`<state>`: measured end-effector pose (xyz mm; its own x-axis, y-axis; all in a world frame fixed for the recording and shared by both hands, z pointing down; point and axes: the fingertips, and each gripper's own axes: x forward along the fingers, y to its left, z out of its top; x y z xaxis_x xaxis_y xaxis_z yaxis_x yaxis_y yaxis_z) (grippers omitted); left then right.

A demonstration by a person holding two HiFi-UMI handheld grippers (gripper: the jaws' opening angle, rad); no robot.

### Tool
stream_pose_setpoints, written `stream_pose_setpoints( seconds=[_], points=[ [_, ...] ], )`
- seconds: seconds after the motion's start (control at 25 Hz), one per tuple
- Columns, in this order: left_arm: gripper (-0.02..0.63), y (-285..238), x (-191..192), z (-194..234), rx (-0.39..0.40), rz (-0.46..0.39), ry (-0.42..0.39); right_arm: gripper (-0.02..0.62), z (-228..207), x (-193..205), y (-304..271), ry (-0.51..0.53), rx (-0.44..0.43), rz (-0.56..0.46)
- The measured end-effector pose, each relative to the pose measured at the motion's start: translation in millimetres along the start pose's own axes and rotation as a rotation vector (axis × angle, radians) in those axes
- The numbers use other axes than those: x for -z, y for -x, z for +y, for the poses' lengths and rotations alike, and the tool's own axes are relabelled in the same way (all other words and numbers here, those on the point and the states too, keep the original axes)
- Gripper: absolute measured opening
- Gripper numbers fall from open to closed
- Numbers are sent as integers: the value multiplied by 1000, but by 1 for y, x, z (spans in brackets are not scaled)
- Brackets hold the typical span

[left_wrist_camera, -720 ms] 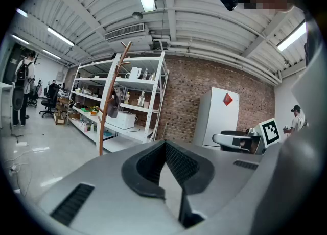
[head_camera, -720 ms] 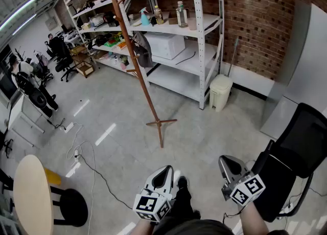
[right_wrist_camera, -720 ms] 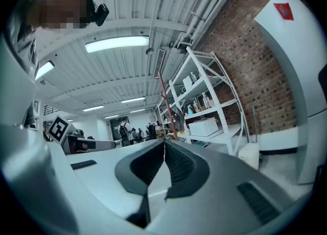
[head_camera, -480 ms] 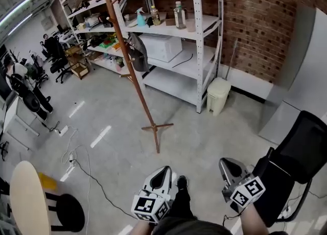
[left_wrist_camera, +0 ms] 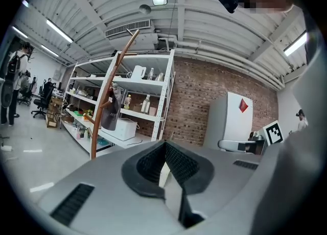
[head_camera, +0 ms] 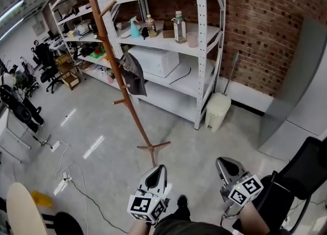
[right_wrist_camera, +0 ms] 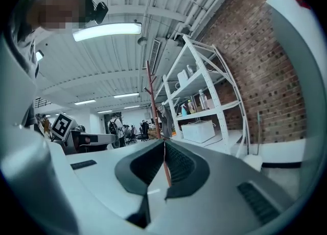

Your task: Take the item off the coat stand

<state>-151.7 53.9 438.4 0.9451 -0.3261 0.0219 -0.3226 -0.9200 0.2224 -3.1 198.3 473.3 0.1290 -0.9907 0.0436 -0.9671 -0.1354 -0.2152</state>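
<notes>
A tall brown wooden coat stand (head_camera: 118, 73) leans across the head view, its foot on the grey floor just beyond my grippers. A dark grey item (head_camera: 133, 69) hangs from a peg halfway up its pole. My left gripper (head_camera: 157, 168) and right gripper (head_camera: 225, 161) are held low at the bottom of the view, both shut and empty, well short of the item. The left gripper view shows the left gripper (left_wrist_camera: 164, 147), with the stand (left_wrist_camera: 103, 111) and the hanging item (left_wrist_camera: 111, 112) far ahead. Past the right gripper (right_wrist_camera: 164, 144) the right gripper view shows the stand (right_wrist_camera: 152, 101) in the distance.
White metal shelving (head_camera: 202, 50) with bottles and a white box (head_camera: 156, 60) stands right behind the stand, against a brick wall. A white bin (head_camera: 217, 110) sits at its right foot. There is a black chair (head_camera: 301, 178) at right, a round table (head_camera: 20, 213) and floor cables (head_camera: 66, 178) at left.
The coat stand and shelving have come closer and shifted left in the head view as the person stepped forward. Both grippers keep their places, still shut.
</notes>
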Motion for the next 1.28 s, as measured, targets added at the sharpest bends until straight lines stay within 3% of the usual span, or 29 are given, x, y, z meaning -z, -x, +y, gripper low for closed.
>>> stream_pose_setpoints(
  seconds=[0.32, 0.76, 1.28],
  points=[
    [6, -70, -23, 73, -23, -27, 16, 9, -18, -27, -114, 33, -53, -3],
    [6, -127, -50, 116, -39, -53, -36, 9, -45, -30, -197, 2, -93, -4],
    [6, -198, -64, 166, -213, -78, -77, 9, -96, -63, -334, -1, -306, -47]
  ],
)
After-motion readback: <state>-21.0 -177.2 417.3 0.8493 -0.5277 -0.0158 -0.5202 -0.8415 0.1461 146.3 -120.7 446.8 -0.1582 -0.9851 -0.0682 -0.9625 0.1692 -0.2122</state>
